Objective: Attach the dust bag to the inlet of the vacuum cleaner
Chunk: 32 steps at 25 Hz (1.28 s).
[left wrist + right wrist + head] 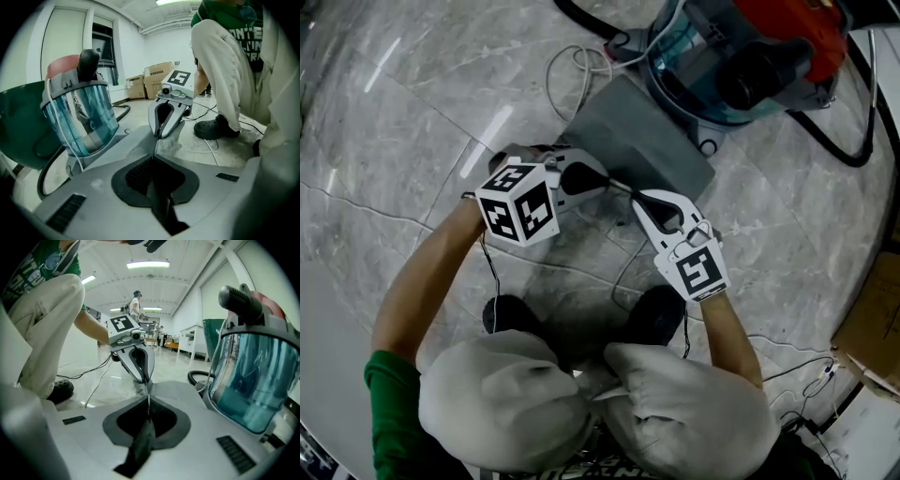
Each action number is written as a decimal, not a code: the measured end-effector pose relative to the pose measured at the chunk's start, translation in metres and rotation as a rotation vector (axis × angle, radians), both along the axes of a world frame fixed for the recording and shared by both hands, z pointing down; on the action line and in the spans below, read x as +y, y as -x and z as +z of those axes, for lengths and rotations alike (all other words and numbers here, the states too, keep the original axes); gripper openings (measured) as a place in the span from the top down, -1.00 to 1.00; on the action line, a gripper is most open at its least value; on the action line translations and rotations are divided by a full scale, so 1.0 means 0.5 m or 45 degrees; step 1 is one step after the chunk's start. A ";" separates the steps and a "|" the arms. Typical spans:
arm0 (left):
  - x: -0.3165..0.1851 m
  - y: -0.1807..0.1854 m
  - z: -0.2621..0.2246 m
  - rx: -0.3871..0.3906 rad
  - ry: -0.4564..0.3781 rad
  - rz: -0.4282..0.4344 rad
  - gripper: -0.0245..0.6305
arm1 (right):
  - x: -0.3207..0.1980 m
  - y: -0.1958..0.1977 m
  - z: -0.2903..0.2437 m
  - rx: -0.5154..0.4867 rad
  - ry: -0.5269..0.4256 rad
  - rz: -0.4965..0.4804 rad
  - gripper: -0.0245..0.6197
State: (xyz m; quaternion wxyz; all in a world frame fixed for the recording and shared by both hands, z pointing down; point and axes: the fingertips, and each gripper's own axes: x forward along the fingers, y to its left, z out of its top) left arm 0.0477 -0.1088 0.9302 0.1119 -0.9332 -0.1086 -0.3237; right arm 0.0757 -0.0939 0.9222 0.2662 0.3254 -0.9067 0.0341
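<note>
The dust bag (642,131) is pinched at its near edge by the closed left gripper (612,185) and right gripper (637,198); its far edge seemingly touches the vacuum cleaner (741,66).

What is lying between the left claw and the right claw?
The near edge of the flat grey dust bag spans from left claw to right claw, both shut on it; the head view shows it.

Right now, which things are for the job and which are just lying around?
For the job: dust bag, vacuum cleaner, left claw and right claw, both pinching the bag's edge.
Just lying about: white cable, cardboard box.
</note>
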 end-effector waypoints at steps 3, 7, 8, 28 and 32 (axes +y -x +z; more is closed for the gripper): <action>-0.016 -0.005 -0.056 0.053 -0.033 -0.007 0.89 | -0.015 -0.003 -0.057 -0.003 -0.090 -0.004 0.86; -0.041 -0.006 -0.132 0.099 -0.074 0.010 0.89 | -0.035 -0.004 -0.137 0.009 -0.196 0.011 0.86; -0.047 -0.008 -0.151 0.105 -0.091 0.024 0.89 | -0.040 -0.005 -0.155 0.012 -0.220 0.020 0.86; -0.136 -0.077 -0.423 0.145 -0.139 0.207 0.89 | -0.116 -0.068 -0.424 -0.178 -0.397 0.212 0.86; -0.139 -0.078 -0.431 0.198 -0.135 0.176 0.89 | -0.114 -0.068 -0.434 -0.183 -0.398 0.215 0.86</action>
